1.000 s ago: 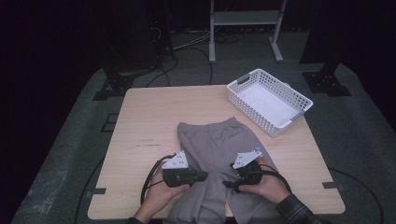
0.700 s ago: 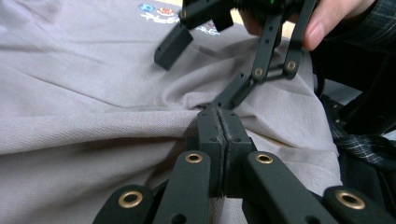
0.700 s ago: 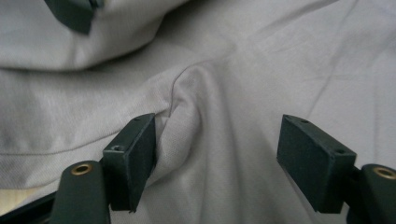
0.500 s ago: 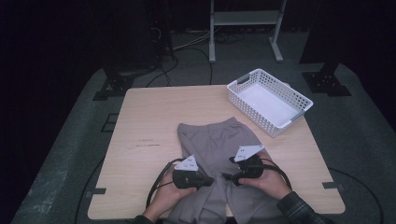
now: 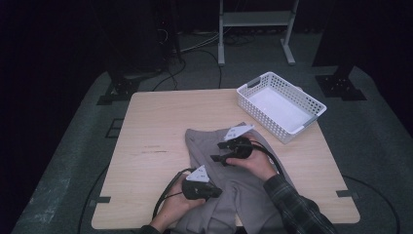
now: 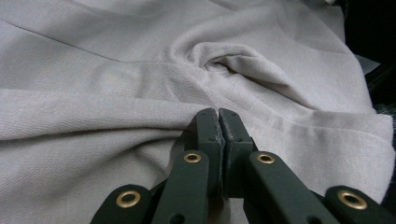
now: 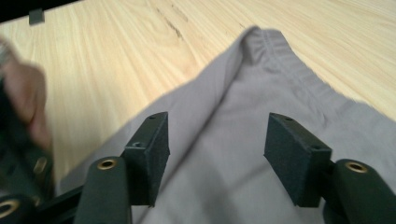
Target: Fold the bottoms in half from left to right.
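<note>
On the counter (image 5: 156, 122) lie the grey trousers (image 5: 243, 195), mid-fold: my left claw (image 6: 218, 114) pinches a fold near their crotch; my right claw (image 7: 215, 144), jaws apart and just narrowing, hovers toward the waistband, which I'd grip next.

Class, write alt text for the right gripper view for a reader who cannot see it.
The right gripper hovers with open jaws over grey trousers, nothing between the pads. The trousers' elastic waistband lies on a light wooden table.
</note>
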